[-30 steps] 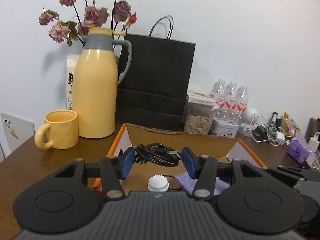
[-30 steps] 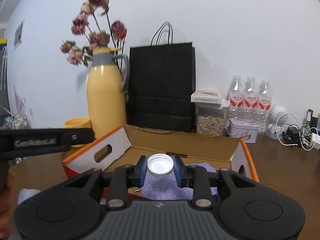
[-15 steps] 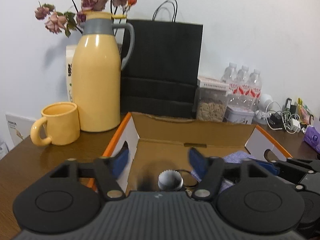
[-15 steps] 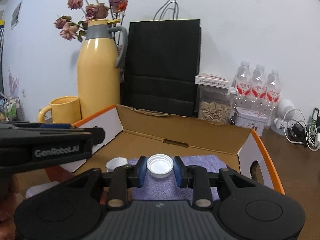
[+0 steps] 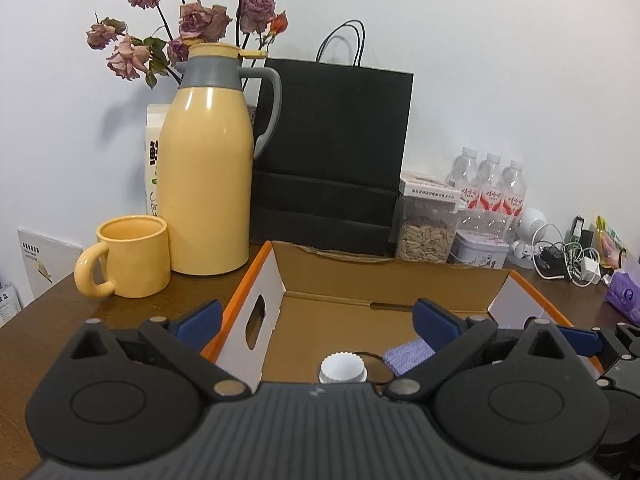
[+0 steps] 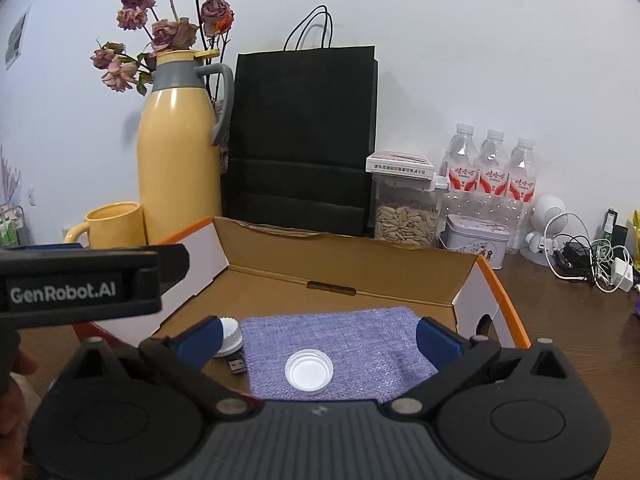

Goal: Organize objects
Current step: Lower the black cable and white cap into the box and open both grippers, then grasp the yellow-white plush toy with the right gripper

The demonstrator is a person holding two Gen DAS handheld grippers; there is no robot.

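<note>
White lid [image 6: 308, 370] dropped onto cloth [image 6: 360, 340]; jaws opening.

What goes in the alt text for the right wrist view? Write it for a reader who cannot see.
The right gripper, jaws opening, hangs over a white bottle cap lying free on a purple cloth inside an open cardboard box. Behind stand a yellow thermos, yellow mug and black paper bag.

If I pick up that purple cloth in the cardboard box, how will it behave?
The purple cloth lies flat with a soft woven look, so it will probably droop, floppy and light. The white cap resting on it would likely slide off or roll.
</note>
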